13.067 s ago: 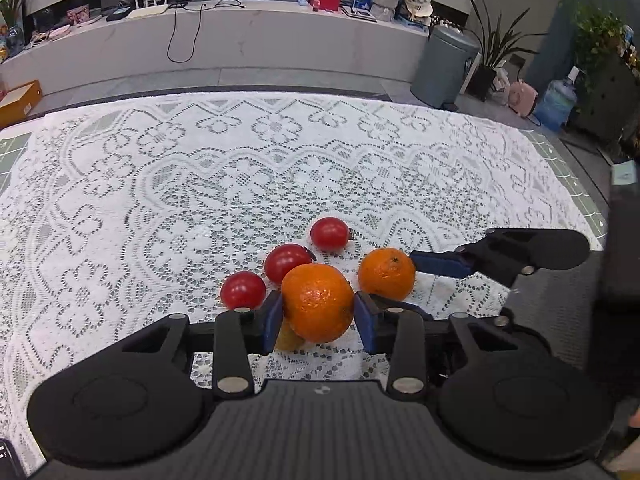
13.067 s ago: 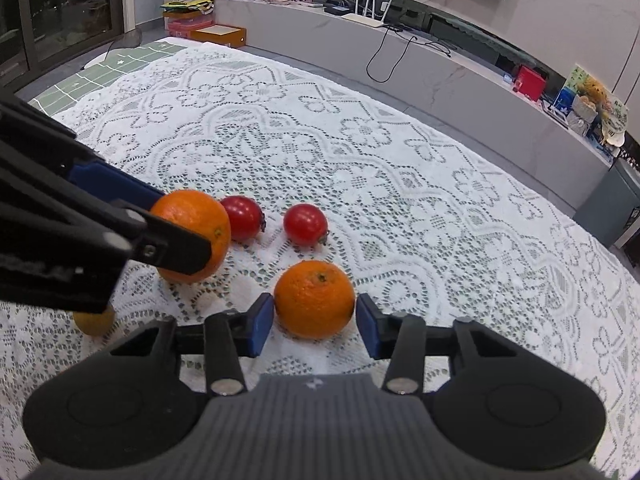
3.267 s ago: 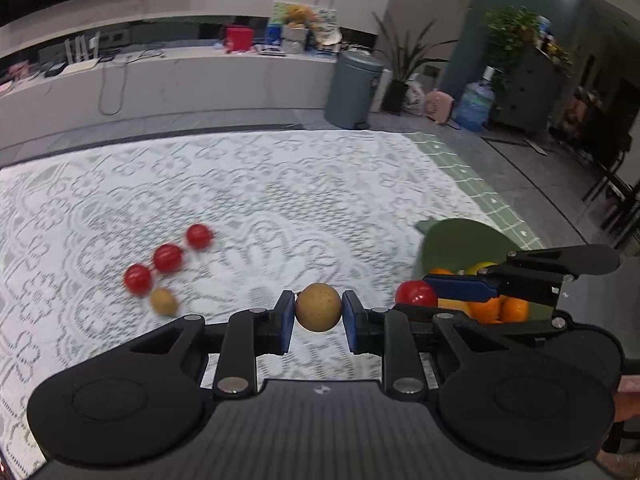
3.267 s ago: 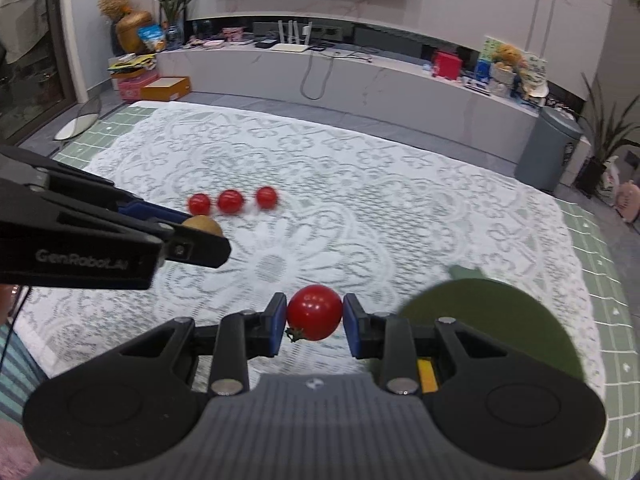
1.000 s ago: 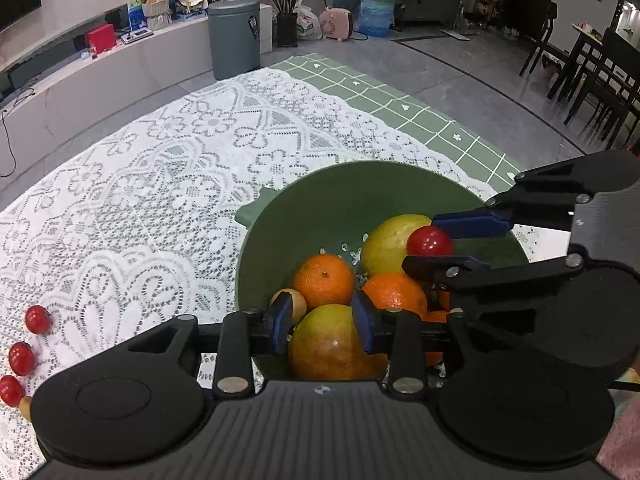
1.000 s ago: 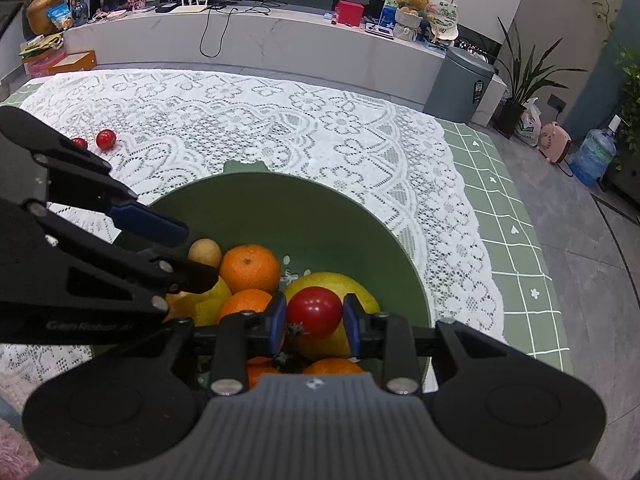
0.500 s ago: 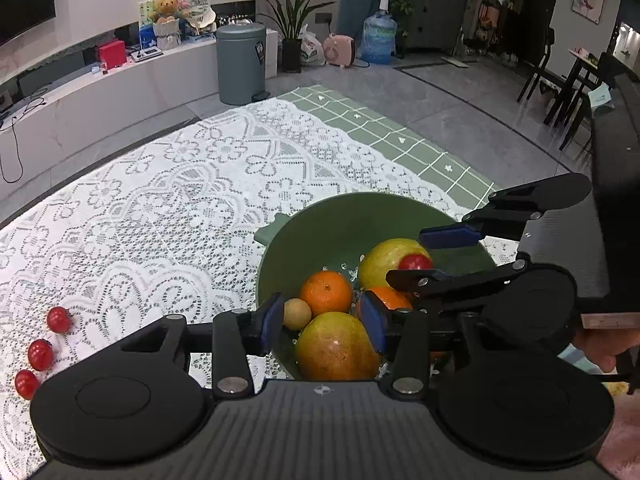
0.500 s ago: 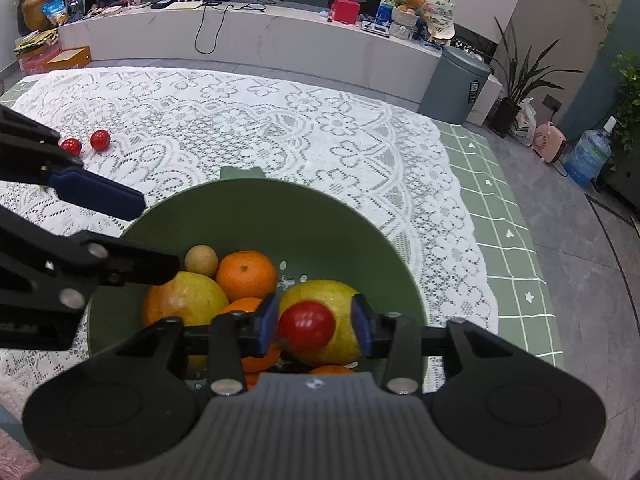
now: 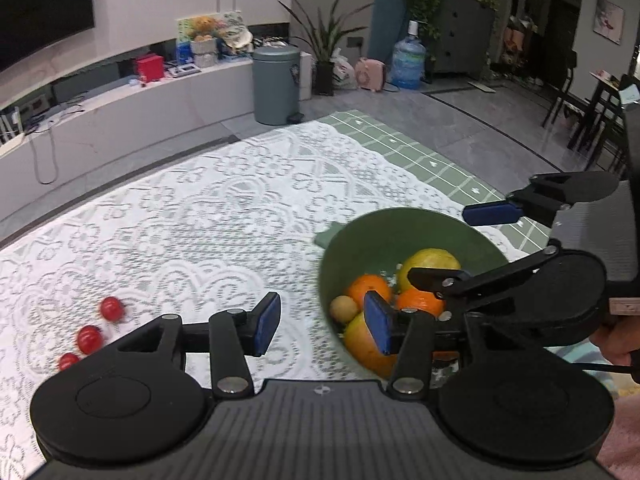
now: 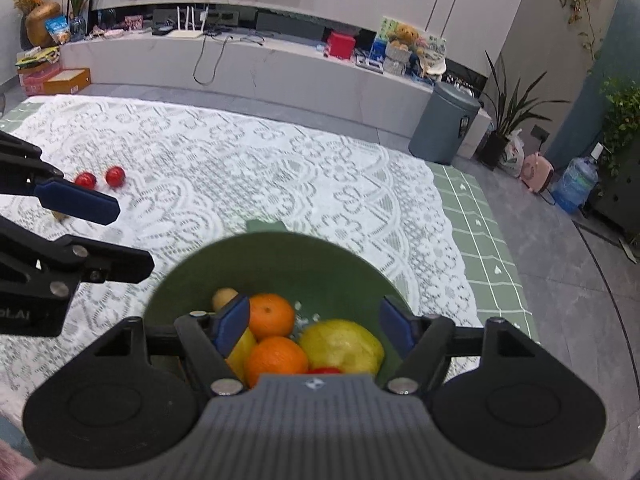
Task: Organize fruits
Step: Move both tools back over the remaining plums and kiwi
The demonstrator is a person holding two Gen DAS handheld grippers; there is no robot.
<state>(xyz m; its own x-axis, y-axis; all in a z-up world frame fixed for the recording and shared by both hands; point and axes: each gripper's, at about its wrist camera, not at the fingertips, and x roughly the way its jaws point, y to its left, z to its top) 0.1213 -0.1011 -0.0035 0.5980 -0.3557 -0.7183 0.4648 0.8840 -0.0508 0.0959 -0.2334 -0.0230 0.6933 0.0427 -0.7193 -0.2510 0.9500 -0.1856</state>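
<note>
A green bowl (image 10: 280,240) holds two oranges (image 10: 270,316), a yellow fruit (image 10: 340,344), a small tan fruit (image 10: 224,298) and a red tomato (image 10: 324,370). My right gripper (image 10: 313,324) hangs above the bowl with its jaws opening and nothing between them. In the left wrist view the bowl (image 9: 400,216) lies to the right. My left gripper (image 9: 323,326) hovers over its left rim, jaws opening and empty. Three red tomatoes (image 9: 89,338) lie on the lace cloth far left. A tan fruit (image 10: 60,216) peeks out behind the left gripper's finger.
White lace tablecloth (image 9: 200,220) covers a green checked cloth (image 10: 480,248), which shows along the table's right side. A person's hand (image 9: 616,344) holds the right gripper. Beyond the table stand a grey bin (image 10: 444,128) and a long counter (image 10: 240,68).
The right gripper has let go of the red tomato, which now lies in the bowl, and its jaws spread wide. The left gripper opened wider, rose and drew left off the bowl.
</note>
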